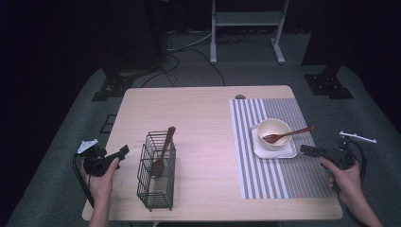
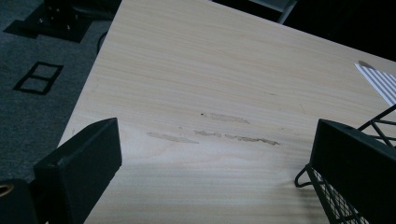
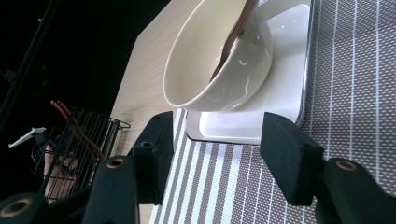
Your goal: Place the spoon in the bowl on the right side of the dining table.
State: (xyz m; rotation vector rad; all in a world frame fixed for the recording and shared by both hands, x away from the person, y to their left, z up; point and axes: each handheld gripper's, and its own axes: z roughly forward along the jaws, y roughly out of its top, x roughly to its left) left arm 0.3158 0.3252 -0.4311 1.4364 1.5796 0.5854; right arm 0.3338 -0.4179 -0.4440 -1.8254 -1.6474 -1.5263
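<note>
My left gripper [image 1: 124, 151]: black body, blocky matte-black jaws, grey three-cornered plate on top, black cable trailing. My right gripper [image 3: 215, 156]: same black build, brass-coloured screw eyelets at jaw bases, grey plate, black cable. Forearms bare, no sleeves.

The left hand [image 1: 100, 177] comes in over the table's near left corner, gripping the left gripper [image 1: 122, 152], which points toward the table's middle with its jaws spread wide and nothing between them. The right hand [image 1: 345, 177] rises past the near right corner, forearm slanting inward, and holds the right gripper [image 1: 307, 150] level along the right edge, aimed leftward, jaws parted and empty
</note>
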